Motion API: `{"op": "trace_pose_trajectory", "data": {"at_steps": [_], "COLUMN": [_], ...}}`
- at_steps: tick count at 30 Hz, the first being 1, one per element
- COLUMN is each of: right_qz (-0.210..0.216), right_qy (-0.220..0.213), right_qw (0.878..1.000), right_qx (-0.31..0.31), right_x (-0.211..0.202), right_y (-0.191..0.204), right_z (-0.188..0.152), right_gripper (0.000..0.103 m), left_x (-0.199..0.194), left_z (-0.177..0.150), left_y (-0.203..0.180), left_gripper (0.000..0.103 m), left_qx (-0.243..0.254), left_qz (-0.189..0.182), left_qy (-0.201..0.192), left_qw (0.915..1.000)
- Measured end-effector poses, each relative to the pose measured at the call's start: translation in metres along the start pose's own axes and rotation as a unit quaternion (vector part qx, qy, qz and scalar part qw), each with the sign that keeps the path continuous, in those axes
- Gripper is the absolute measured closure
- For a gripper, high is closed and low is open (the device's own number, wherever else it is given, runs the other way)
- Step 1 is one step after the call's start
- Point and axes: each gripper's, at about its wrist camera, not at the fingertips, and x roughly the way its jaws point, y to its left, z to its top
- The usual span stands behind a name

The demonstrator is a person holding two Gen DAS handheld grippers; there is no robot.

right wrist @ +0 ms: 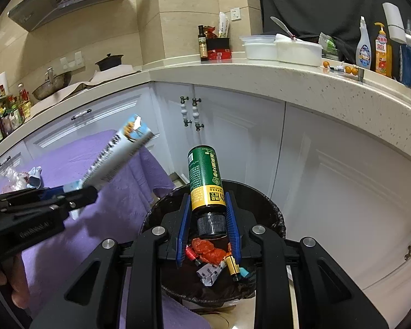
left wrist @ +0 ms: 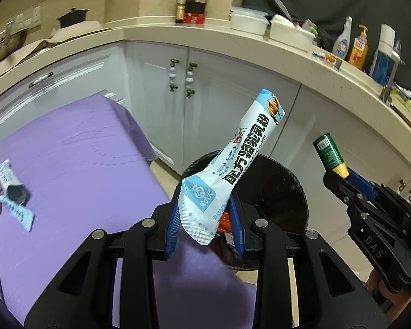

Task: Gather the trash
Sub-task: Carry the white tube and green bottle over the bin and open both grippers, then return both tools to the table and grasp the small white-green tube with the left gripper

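Observation:
My left gripper point(left wrist: 205, 194) is shut on a light-blue and white milk powder sachet point(left wrist: 234, 161), which sticks up over the black-lined trash bin point(left wrist: 282, 181). The right gripper point(right wrist: 208, 200) is shut on a green and yellow bottle point(right wrist: 204, 178) with a black cap, held over the same trash bin point(right wrist: 268, 216). In the bin lie red wrappers, small batteries and paper scraps. From the left wrist view the right gripper point(left wrist: 339, 175) and the green bottle point(left wrist: 328, 153) appear at the right. The right wrist view has the left gripper point(right wrist: 76, 189) with the sachet point(right wrist: 117, 156) at the left.
A purple cloth covers the table point(left wrist: 76, 150) left of the bin, with more wrappers point(left wrist: 11, 194) near its left edge. White cabinets point(left wrist: 219, 87) and a curved counter point(left wrist: 301, 63) with bottles and containers stand behind. A person's hand point(right wrist: 11, 282) holds the left gripper.

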Motion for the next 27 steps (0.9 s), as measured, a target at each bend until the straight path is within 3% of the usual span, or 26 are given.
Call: {"op": "trace_pose_trajectory", "data": {"at_steps": [3,4,6,8,16,27], "right_qz": [-0.002,-0.005,-0.013,-0.015,-0.016,0.012], "right_qy": [-0.005,-0.005,-0.008,-0.005,-0.002,-0.011], "right_qw": [1.0,1.0,1.0,0.999,0.999,1.0], "right_qx": [0.014,0.019,0.025,0.029,0.033,0.016], "right_x": [0.007,0.009,0.013,0.016,0.014,-0.001], "right_y": [-0.007,-0.009,-0.013,-0.015,-0.016,0.013], "right_z": [0.001,0.001,0.0,-0.001,-0.005,-0.001], "right_gripper": [0.074,0.064,0.057,0.057,0.057,0.057], "left_x": [0.011,0.013,0.017,0.019,0.016,-0.024], "left_z": [0.004,0.004,0.005,0.005,0.005,-0.008], "left_y": [-0.006,-0.007,-0.009,-0.008,-0.003,0.024], "left_gripper": [0.069,0.067,0.048,0.043,0.043,0.042], "left_qx": [0.008,0.009,0.013,0.009,-0.004,-0.018], "left_qz": [-0.003,-0.002,-0.001,-0.002,-0.011,0.017], "left_qy": [0.008,0.007,0.009,0.007,0.008,-0.017], "left_qw": [0.9999,0.9999,0.9999,0.9999,0.9999,0.9995]}}
